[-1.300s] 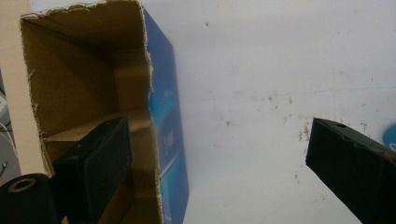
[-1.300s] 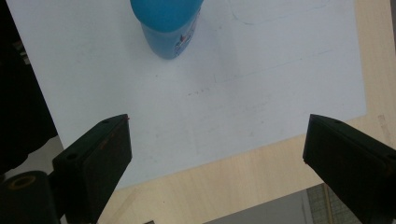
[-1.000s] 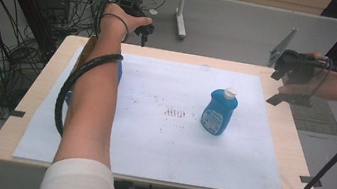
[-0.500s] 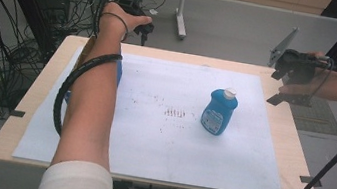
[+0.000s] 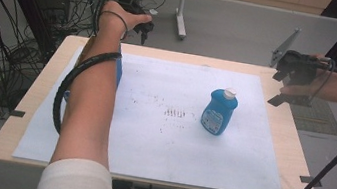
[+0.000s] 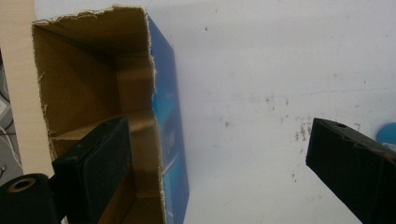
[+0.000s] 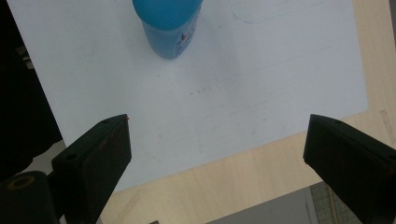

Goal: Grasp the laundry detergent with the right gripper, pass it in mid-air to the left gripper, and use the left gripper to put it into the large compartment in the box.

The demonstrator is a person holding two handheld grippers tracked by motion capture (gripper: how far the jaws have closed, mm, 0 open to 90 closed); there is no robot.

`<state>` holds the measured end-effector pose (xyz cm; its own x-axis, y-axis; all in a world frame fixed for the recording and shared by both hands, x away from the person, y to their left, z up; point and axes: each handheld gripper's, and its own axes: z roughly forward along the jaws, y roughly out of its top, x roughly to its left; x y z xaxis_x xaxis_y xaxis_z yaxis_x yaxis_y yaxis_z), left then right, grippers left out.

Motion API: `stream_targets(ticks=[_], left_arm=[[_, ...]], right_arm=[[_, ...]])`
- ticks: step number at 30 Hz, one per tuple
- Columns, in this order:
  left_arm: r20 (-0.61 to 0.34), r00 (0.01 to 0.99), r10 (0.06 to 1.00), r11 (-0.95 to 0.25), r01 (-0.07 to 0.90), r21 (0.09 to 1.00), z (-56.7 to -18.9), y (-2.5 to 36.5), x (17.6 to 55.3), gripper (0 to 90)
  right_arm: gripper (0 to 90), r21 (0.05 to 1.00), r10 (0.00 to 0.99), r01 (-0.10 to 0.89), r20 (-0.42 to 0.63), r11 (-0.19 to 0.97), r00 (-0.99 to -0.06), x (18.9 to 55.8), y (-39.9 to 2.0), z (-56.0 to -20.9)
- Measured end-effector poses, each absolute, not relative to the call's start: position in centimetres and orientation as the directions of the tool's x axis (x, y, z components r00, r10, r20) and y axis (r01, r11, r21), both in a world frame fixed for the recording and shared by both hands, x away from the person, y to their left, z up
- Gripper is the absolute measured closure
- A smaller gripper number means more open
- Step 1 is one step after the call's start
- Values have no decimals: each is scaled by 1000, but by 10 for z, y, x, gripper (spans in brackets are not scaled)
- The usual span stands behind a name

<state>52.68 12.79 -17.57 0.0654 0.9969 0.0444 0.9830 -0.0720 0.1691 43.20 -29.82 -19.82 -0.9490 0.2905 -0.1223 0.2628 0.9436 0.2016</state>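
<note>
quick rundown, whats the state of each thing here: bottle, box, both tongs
blue bottle: upright on the white sheet, white cap on, nothing touching it
cardboard box: top torn open, inside looks empty as far as it shows
left tongs: open, nothing between the jaws, above the box edge
right tongs: open, holding nothing, off the table's right edge

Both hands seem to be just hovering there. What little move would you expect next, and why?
Probably the right hand-held gripper moves down toward the blue bottle. Its jaws stand open with nothing between them, it hangs above the table's right edge, and in its own view the bottle stands upright straight ahead. The open cardboard box lies under the left hand-held gripper.
</note>
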Motion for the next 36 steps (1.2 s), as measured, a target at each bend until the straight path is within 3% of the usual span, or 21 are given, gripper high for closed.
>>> stream_targets(ticks=[14, 36], left_arm=[[41, 83, 996, -88, 981, 172, -175, 125, 523, 77], [35, 97, 995, -101, 978, 183, -174, 123, 518, 77]], right_arm=[[62, 240, 347, 318, -90, 917, -934, 418, -309, -220], [38, 375, 499, 457, -19, 807, -866, 384, -318, -286]])
